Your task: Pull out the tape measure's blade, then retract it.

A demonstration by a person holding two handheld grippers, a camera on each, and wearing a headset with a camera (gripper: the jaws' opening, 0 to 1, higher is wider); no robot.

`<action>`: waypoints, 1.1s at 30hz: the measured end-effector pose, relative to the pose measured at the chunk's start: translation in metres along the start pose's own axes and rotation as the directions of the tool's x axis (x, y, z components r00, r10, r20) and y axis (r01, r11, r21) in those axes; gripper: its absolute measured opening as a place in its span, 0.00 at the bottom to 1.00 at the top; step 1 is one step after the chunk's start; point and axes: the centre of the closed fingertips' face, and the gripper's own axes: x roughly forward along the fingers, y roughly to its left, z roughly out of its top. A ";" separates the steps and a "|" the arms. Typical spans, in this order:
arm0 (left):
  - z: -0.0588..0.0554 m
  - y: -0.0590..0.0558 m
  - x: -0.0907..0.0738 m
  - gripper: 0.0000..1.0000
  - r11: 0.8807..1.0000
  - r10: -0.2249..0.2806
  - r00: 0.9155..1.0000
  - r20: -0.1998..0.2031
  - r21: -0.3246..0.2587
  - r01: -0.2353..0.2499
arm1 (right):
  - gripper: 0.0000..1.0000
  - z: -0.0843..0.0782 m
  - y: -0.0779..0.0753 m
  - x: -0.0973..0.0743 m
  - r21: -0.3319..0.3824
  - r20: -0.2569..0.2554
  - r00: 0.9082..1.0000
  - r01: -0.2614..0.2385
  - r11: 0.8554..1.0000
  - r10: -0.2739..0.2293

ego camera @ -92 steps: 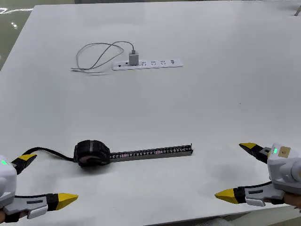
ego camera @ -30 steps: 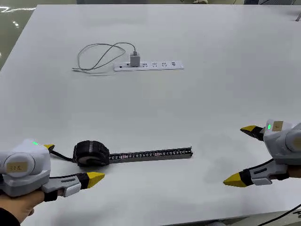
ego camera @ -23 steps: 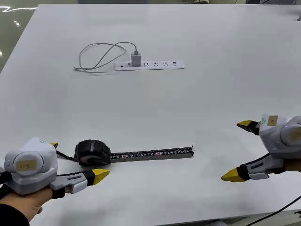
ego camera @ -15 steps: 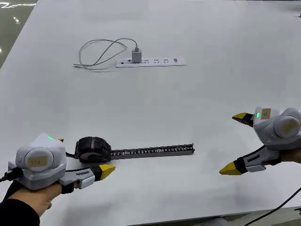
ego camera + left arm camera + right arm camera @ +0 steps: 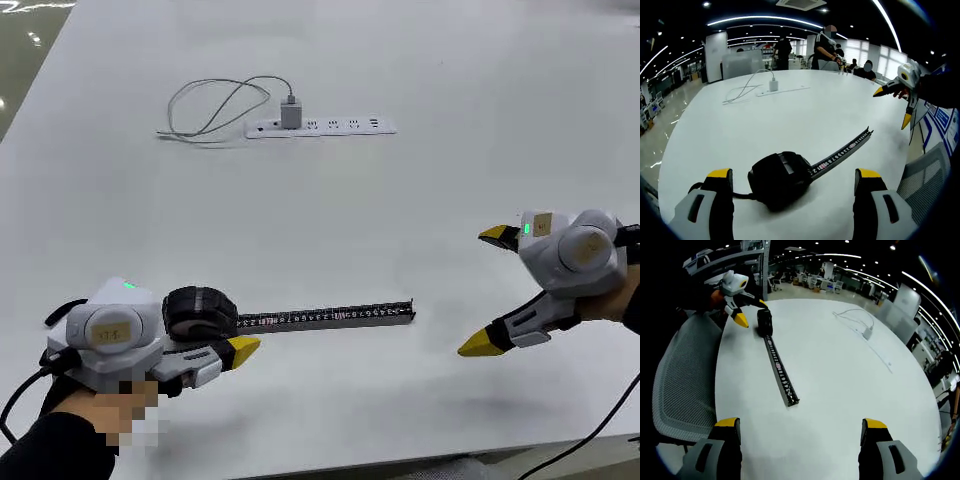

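A white table (image 5: 420, 190) seen from above. Near its front edge lies one tape measure: a black round case (image 5: 200, 310) on the left, and its blade (image 5: 325, 317) pulled out flat across the table to the right, numbers facing up. A thin black strap (image 5: 737, 196) trails from the back of the case.

Two grippers, each held in a hand. The left gripper (image 5: 793, 175) has its claw spread wide, with one yellow-tipped jaw on each side of the case. The case sits between the jaws; the pictures do not show either jaw touching it. The right gripper (image 5: 482, 290) is off to the right, past the blade's free end and apart from it. Its claw is also spread wide and grips nothing.

Nothing lies between the right gripper and the blade's end; the table there is bare.

Toward the far side of the table, well apart from the tape measure, lies one white power strip (image 5: 320, 126). One white charger (image 5: 291, 113) is plugged in near its left end, and one thin white cable (image 5: 215, 105) loops away from it to the left.

The right gripper view shows one grey mesh chair (image 5: 685, 385) at the table's edge, beside the case. In the left gripper view, at least three people (image 5: 782, 50) are in the room beyond the table.
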 end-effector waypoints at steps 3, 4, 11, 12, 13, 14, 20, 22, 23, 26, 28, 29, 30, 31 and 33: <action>-0.001 -0.002 0.004 0.99 1.000 0.012 1.000 -0.001 0.015 -0.012 | 0.99 0.002 0.000 0.004 -0.011 -0.004 1.000 -0.012 1.000 0.012; -0.002 -0.002 0.005 0.99 1.000 0.019 1.000 -0.005 0.022 -0.019 | 0.99 0.002 -0.001 0.005 -0.014 -0.005 1.000 -0.014 1.000 0.013; 0.004 0.004 0.009 0.99 0.997 0.078 0.997 0.029 -0.030 -0.077 | 0.99 0.004 -0.003 0.012 -0.018 -0.017 0.999 -0.034 0.999 0.034; 0.005 0.004 0.009 0.99 0.996 0.082 0.996 0.029 -0.032 -0.082 | 0.99 0.004 -0.003 0.013 -0.022 -0.018 0.999 -0.038 0.999 0.037; 0.005 0.003 0.010 0.99 0.996 0.086 0.996 0.029 -0.032 -0.085 | 0.99 0.004 -0.003 0.014 -0.025 -0.022 0.999 -0.040 0.999 0.040; 0.005 0.003 0.010 0.99 0.995 0.091 0.995 0.031 -0.038 -0.090 | 0.99 0.004 -0.003 0.015 -0.032 -0.028 0.999 -0.045 0.999 0.044; 0.011 0.012 0.010 0.99 0.983 0.156 0.984 0.081 -0.110 -0.147 | 0.99 0.007 -0.003 0.020 -0.055 -0.046 0.997 -0.069 0.996 0.066; 0.015 0.020 0.007 0.99 0.974 0.205 0.972 0.111 -0.119 -0.192 | 0.99 0.007 -0.004 0.023 -0.067 -0.056 0.996 -0.075 0.995 0.072; 0.014 0.020 0.007 0.99 0.975 0.203 0.973 0.111 -0.111 -0.191 | 0.99 0.007 -0.005 0.024 -0.073 -0.059 0.996 -0.075 0.994 0.071; 0.011 0.018 0.010 0.99 0.977 0.194 0.974 0.120 -0.112 -0.181 | 0.99 0.007 -0.006 0.029 -0.079 -0.068 0.994 -0.087 0.993 0.081; 0.010 0.017 0.011 0.99 0.978 0.194 0.973 0.128 -0.105 -0.182 | 0.99 0.009 -0.006 0.032 -0.080 -0.072 0.993 -0.096 0.992 0.091; 0.010 0.017 0.012 0.99 0.978 0.195 0.971 0.135 -0.106 -0.182 | 0.99 0.009 -0.006 0.034 -0.083 -0.074 0.993 -0.099 0.992 0.092; 0.011 0.017 0.013 0.99 0.977 0.195 0.971 0.139 -0.112 -0.180 | 0.99 0.009 -0.007 0.036 -0.088 -0.078 0.992 -0.103 0.991 0.096; 0.011 0.017 0.013 0.99 0.976 0.195 0.970 0.144 -0.125 -0.178 | 0.99 0.009 -0.006 0.039 -0.096 -0.083 0.991 -0.111 0.989 0.103; 0.010 0.017 0.015 0.99 0.975 0.200 0.969 0.145 -0.130 -0.181 | 0.99 0.010 -0.006 0.043 -0.102 -0.090 0.990 -0.119 0.988 0.110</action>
